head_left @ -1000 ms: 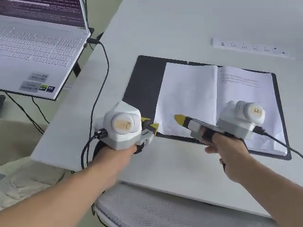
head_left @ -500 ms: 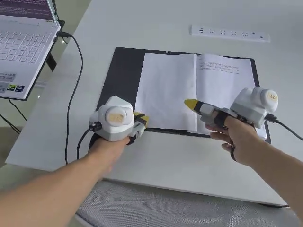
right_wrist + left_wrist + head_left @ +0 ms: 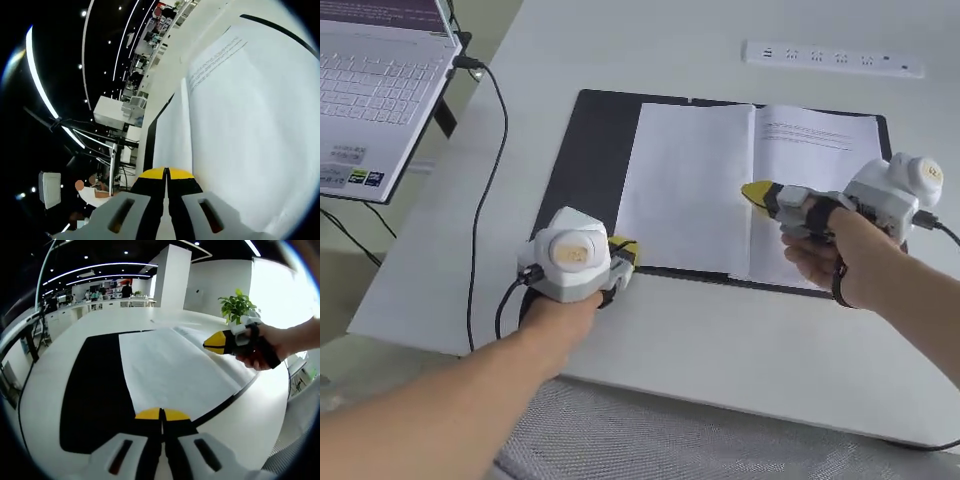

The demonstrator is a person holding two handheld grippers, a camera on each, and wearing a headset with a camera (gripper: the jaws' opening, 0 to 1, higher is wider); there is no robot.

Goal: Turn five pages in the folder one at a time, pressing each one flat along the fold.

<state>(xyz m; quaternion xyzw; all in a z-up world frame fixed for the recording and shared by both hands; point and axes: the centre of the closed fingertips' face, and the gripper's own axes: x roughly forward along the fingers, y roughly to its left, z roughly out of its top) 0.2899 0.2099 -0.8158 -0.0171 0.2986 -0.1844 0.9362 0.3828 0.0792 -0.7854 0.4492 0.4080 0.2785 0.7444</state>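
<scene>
Flat white workbench (image 3: 720, 335) carries the open black paper-filled folder (image 3: 585, 160) at its centre, the yellow-tipped right gripper (image 3: 752, 190) poised at its fold, jaws closed and empty, seemingly to press, while the yellow-tipped left gripper (image 3: 623, 250), likewise closed on nothing, sits at the near edge.

Laptop (image 3: 370, 90) cropped at the edge; page print (image 3: 810, 130) illegibly small.

Your right gripper (image 3: 757, 191) has moved up off the folder's (image 3: 585, 160) near edge, closed yellow tip now at the fold (image 3: 753, 140) mid-page, farther ahead of your left gripper (image 3: 625, 249).
</scene>
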